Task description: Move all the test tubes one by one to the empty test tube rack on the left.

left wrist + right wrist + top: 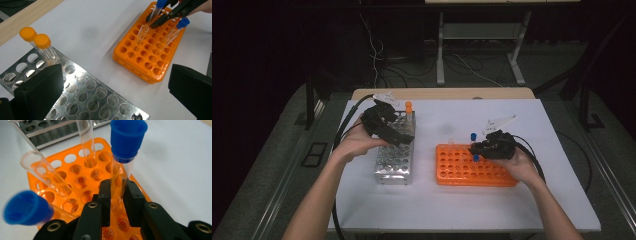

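Right gripper point(116, 192) pinches a blue-capped tube point(124, 157) at the orange rack point(462, 172); left gripper point(115, 87) hangs spread over the metal rack point(82, 95).

In the high view, the orange rack sits right of centre and the metal rack left of centre, with bare white table point(437, 120) between them and towards every edge. The right gripper view shows the pads pressed on the tube's glass below its cap — plus an uncapped tube point(42, 173) at left. The left gripper view shows two orange-capped tubes point(42, 41) at upper left — its jaws stand wide, nothing between them.
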A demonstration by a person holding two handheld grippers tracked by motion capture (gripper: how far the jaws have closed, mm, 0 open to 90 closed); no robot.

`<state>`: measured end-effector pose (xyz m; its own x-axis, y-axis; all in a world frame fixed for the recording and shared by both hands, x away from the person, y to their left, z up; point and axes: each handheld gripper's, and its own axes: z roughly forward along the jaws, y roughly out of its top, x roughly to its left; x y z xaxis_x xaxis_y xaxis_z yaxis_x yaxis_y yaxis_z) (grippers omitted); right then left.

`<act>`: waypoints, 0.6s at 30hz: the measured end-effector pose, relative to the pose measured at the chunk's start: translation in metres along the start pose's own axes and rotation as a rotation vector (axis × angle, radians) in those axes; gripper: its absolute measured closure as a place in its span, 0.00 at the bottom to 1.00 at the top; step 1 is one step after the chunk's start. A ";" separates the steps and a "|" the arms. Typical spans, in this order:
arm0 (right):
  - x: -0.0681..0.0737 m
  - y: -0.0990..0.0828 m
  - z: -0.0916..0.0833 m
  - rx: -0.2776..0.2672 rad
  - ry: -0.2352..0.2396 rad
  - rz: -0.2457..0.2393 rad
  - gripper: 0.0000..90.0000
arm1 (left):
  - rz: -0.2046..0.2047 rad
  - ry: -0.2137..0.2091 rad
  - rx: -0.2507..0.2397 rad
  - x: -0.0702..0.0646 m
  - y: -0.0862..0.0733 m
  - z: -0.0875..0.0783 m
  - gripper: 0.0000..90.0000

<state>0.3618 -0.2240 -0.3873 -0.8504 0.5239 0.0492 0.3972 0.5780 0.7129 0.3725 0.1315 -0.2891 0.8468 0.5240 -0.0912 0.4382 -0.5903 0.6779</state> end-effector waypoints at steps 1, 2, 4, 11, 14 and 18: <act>0.001 0.002 -0.002 0.001 -0.001 0.000 0.85 | -0.002 0.000 -0.003 0.000 0.000 0.000 0.00; 0.000 0.005 -0.004 -0.002 -0.001 -0.003 0.85 | 0.001 0.000 0.000 -0.001 0.001 0.000 0.00; 0.000 0.009 -0.008 -0.006 -0.002 -0.008 0.85 | 0.004 0.000 0.002 -0.001 0.002 -0.001 0.00; -0.001 0.026 -0.023 -0.025 0.005 -0.012 0.85 | 0.022 -0.003 0.002 -0.004 0.008 -0.005 0.00; 0.000 0.032 -0.028 -0.025 0.017 -0.010 0.85 | 0.027 -0.005 -0.003 -0.005 0.010 -0.006 0.00; 0.001 0.039 -0.035 -0.028 0.023 -0.010 0.85 | 0.039 -0.007 -0.006 -0.008 0.015 -0.009 0.00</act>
<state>0.3645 -0.2228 -0.3348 -0.8619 0.5038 0.0577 0.3795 0.5654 0.7324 0.3693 0.1242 -0.2716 0.8654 0.4962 -0.0699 0.4030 -0.6063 0.6855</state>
